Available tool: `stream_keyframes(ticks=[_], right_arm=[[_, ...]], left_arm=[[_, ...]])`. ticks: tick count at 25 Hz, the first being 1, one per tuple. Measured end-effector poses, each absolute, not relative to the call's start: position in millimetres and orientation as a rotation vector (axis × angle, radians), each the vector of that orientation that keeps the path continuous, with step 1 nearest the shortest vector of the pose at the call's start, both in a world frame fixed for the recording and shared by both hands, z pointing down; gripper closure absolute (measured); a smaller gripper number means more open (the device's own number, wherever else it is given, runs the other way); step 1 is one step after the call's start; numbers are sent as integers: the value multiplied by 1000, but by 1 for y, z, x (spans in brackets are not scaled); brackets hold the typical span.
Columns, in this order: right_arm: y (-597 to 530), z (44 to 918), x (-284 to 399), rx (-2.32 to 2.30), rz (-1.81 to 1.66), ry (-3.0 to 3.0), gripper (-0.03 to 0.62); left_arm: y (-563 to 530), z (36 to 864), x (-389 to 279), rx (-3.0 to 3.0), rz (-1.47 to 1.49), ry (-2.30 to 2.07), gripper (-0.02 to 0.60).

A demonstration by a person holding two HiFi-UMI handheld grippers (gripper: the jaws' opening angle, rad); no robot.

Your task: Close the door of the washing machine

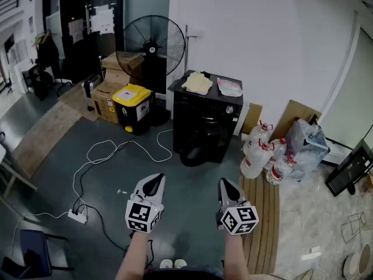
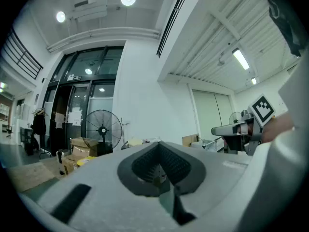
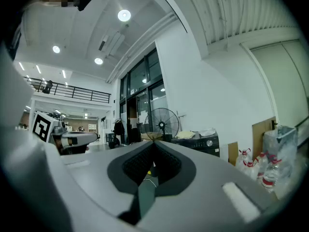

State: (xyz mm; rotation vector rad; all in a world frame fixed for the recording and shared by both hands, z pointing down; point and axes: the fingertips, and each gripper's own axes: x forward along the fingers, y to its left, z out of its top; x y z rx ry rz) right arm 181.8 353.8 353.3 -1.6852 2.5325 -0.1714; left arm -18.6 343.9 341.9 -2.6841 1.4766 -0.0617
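Note:
The black front-loading washing machine (image 1: 205, 121) stands against the white back wall, a few steps ahead of me. Its round door (image 1: 194, 151) hangs open at the lower left of the front, and the dark drum opening (image 1: 214, 134) shows beside it. My left gripper (image 1: 156, 181) and right gripper (image 1: 227, 184) are held side by side low in the head view, both shut and empty, well short of the machine. The right gripper view shows the washing machine (image 3: 199, 142) beyond its shut jaws. In the left gripper view the machine is hidden behind the gripper (image 2: 157, 145).
A yellowish cloth (image 1: 198, 82) and a white bag (image 1: 229, 87) lie on the washer's top. A large standing fan (image 1: 154, 41), a yellow-lidded bin (image 1: 134, 102) and cardboard boxes (image 1: 111, 83) stand to its left. Water bottles (image 1: 259, 150) crowd its right. A white cable (image 1: 111, 153) and power strip (image 1: 77, 216) lie on the floor.

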Motion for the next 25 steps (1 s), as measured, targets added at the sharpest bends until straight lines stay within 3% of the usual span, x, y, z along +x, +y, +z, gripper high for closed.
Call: stream_keyframes(ticks=[25], right_arm=[[365, 371, 167, -1681, -214, 2551, 586]], left_arm=[[350, 372, -23, -2812, -21, 1450, 580]])
